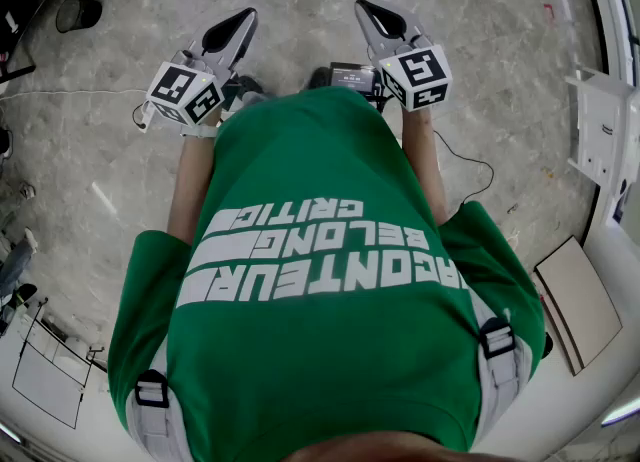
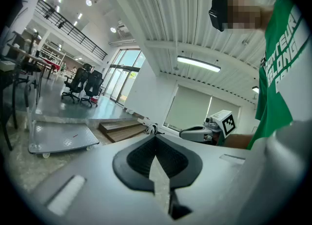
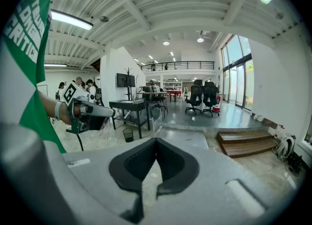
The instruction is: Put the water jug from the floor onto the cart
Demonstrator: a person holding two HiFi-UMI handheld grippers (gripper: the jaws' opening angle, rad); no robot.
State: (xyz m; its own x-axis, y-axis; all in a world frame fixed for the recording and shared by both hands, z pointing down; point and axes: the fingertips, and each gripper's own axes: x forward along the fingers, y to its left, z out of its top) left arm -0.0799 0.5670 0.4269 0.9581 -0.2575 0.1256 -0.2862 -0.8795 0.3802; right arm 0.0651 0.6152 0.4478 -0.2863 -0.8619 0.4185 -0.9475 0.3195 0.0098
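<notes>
cart (image 2: 62, 139) is a low grey platform (on small wheels).

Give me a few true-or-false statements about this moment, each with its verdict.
1. The left gripper and the right gripper are both shut. True.
2. The left gripper holds a water jug. False: its jaws are empty, and no water jug shows in any view.
3. A flat cart stands on the floor. True.
4. The person's shirt is red. False: it is green.
</notes>
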